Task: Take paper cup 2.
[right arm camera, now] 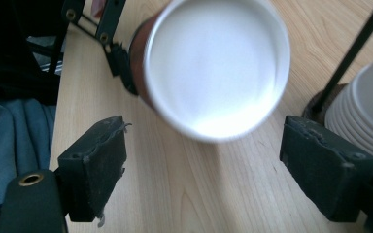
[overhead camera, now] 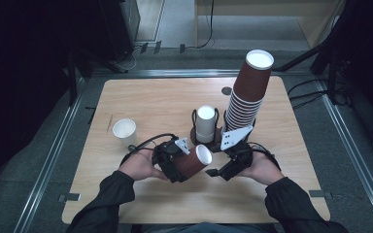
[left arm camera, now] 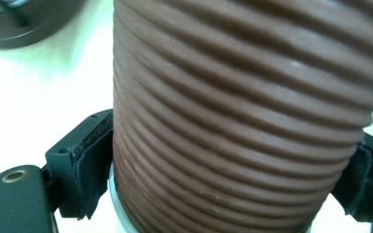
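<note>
Two grippers meet near our edge of the counter (overhead camera: 141,97). Our left gripper (overhead camera: 175,162) is clamped on a brown cup (overhead camera: 193,164) lying tilted, its white mouth facing the right gripper (overhead camera: 226,167), whose jaws stand apart just short of the rim. Just behind them a holder (overhead camera: 205,133) with a short stack of white cups (overhead camera: 205,122) and a tall leaning stack of brown cups (overhead camera: 247,92) crowd the middle. One white cup (overhead camera: 124,131) stands alone to the left, with bare wood around it and along the far edge.
</note>
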Demonstrator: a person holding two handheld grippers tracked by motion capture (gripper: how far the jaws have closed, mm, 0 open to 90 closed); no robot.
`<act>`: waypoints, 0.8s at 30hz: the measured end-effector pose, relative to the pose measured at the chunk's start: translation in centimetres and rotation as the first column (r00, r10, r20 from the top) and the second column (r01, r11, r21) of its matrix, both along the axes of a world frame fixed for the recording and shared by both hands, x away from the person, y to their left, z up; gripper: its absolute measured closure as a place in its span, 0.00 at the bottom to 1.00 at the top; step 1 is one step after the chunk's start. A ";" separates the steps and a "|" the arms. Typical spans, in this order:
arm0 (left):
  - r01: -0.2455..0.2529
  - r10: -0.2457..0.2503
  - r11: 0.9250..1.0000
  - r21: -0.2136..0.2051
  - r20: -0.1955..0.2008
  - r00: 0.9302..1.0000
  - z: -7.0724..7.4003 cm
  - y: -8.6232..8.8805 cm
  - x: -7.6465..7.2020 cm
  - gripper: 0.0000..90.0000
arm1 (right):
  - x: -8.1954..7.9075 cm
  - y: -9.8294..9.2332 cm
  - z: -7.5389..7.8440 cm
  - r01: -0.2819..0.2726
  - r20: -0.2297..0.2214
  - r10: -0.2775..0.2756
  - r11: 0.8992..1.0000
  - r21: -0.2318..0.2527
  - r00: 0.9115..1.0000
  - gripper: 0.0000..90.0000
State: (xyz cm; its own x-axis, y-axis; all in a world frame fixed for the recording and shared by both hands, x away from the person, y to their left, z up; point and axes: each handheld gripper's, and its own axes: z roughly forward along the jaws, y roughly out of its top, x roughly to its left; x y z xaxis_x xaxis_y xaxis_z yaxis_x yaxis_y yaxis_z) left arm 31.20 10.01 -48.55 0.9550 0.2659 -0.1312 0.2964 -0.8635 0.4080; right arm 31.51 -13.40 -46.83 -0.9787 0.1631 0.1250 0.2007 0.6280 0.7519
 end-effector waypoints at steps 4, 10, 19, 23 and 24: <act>0.031 -0.031 0.999 0.011 0.001 1.000 0.0 -0.6 -0.4 0.11 | -0.1 0.8 0.1 -0.024 -0.005 0.024 1.000 -0.004 1.000 0.18; 0.046 -0.046 0.999 0.011 -0.003 0.999 -0.2 -0.8 -0.9 0.11 | -0.2 2.5 -0.1 -0.081 -0.010 0.081 0.996 -0.036 0.997 0.17; 0.056 -0.056 0.998 -0.005 -0.008 0.998 -0.1 -0.6 -1.2 0.08 | -0.5 2.9 0.2 -0.123 -0.016 0.122 0.991 -0.045 0.992 0.25; 0.036 -0.036 0.999 -0.031 -0.002 0.999 0.1 -0.3 -1.1 0.03 | -0.4 2.6 0.6 -0.113 -0.019 0.113 0.993 -0.026 0.993 0.25; 0.025 -0.025 0.999 -0.034 0.014 1.000 0.1 -0.1 -1.1 0.00 | -0.3 2.5 0.7 -0.109 -0.014 0.108 0.994 -0.027 0.994 0.25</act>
State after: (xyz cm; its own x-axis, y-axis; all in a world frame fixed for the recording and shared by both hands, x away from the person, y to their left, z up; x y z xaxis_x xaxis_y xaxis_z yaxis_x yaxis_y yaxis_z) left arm 30.12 9.87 -48.43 0.9631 0.2376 -0.1266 0.2692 -0.8561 0.4412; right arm 31.18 -10.90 -46.14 -0.9891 0.0594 0.1347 0.1397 0.6669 0.7320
